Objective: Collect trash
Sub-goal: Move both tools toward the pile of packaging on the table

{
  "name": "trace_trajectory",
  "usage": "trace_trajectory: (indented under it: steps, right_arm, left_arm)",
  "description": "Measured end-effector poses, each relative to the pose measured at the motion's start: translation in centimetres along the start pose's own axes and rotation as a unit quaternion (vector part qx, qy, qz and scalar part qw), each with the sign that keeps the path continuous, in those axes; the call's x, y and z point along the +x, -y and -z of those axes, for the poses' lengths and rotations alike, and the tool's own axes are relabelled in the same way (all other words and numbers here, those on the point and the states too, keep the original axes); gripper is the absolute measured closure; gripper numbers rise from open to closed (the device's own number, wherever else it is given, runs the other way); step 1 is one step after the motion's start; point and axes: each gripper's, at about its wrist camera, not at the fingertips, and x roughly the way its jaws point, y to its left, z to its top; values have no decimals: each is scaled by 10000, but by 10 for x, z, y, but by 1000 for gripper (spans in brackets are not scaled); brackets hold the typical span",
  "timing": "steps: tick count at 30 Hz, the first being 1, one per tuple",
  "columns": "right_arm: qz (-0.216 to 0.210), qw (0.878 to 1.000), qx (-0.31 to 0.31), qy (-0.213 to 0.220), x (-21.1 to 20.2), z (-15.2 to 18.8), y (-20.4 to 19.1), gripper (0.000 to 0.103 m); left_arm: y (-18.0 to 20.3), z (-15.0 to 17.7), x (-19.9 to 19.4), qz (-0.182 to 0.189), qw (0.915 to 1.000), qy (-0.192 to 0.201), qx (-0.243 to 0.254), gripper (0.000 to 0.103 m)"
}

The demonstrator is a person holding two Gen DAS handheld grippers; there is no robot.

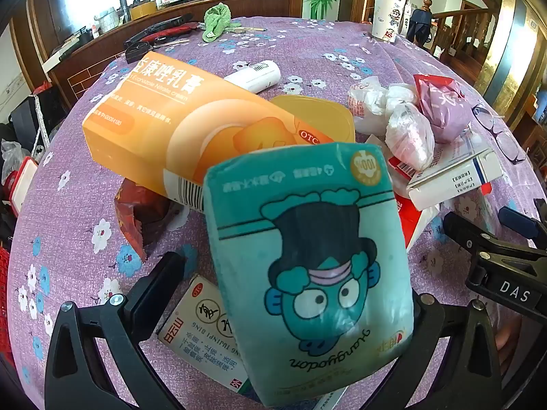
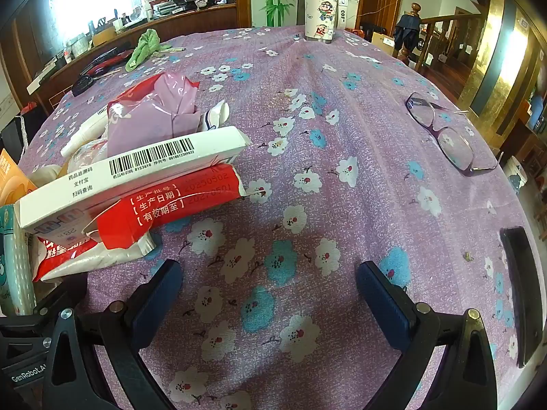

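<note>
Two hand-held grippers hang over a bench draped in a purple flowered cloth. The left hand-held gripper stands with its jaws spread wide; a teal tissue pack sits between them, but whether the pads press on it cannot be told, since the pack hides the right finger. The right hand-held gripper is released, with only bare cloth between its two blue-padded fingers. The trash lies heaped at the middle of the bench, to the left in the right wrist view: one orange box leaning on a yellow tub, one white box with a barcode resting on a red box, one pink bag, two crumpled white wads, one white tube, one red wrapper, and one small white box under the tissue pack. Apart from the heap stand one cartoon cup, one pair of glasses and one green rag.
</note>
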Motion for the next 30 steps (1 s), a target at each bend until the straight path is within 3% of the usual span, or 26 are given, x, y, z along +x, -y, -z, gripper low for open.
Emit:
trace_trajectory:
  steps: [5, 8, 13, 16, 24, 27, 30]
  right_arm:
    - [-110, 9998, -119, -85, -2, -1, 0, 0]
    - [-298, 9994, -120, -153, -22, 11, 8, 0]
    - [-358, 9982, -314, 356, -71, 34, 18, 0]
    - [-532, 9957, -402, 646, -102, 49, 13, 0]
    - [-789, 9818, -604, 1618, -168, 99, -17, 0]
    - [-921, 9798, -459, 1717, -174, 114, -25, 0]
    - [-789, 9811, -463, 1706, -172, 124, -35, 0]
  left_arm:
    - [-1, 2, -3, 47, 10000, -34, 32, 0]
    - [-10, 11, -17, 368, 9993, -79, 13, 0]
    - [-17, 30, -57, 543, 9978, 262, 265, 0]
    - [-28, 46, -88, 625, 9955, 660, 260, 0]
    - [-48, 102, -157, 113, 9815, 1906, 96, 0]
    - [-56, 119, -167, -253, 9742, 2242, -66, 0]
    - [-66, 135, -170, -616, 9676, 2442, -190, 0]
